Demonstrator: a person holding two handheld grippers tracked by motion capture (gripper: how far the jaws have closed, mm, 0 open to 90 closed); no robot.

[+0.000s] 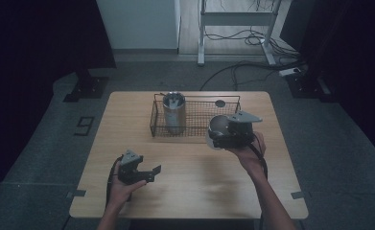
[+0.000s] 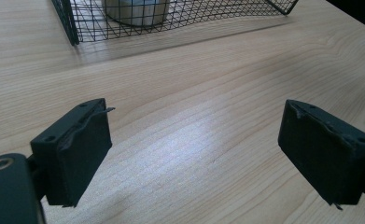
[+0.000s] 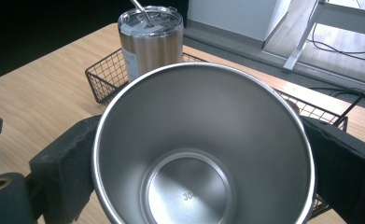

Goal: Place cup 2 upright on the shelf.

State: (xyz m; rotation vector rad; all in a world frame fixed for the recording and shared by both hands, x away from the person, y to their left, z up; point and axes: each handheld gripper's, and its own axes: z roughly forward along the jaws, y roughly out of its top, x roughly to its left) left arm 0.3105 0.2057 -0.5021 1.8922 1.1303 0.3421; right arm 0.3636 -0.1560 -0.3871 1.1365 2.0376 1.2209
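Right gripper [image 3: 203,154] is pinching the shiny open-topped steel cup [image 3: 203,140], carrying it just short of the black wire basket [image 3: 103,74] ahead (lidded tumbler [image 3: 150,39] already inside). Next: lowering it in. Left gripper [image 2: 194,154] is idling, spread.

High view looks down; both gripper views closely share the wire basket [image 2: 171,18].

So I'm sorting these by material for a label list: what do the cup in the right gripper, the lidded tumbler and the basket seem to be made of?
The cup looks like brushed stainless steel: dull grey sheen, stamped base. The lidded tumbler seems metal too, with a warmer satin body and what looks like a clear plastic lid. The basket appears to be dark coated wire mesh.
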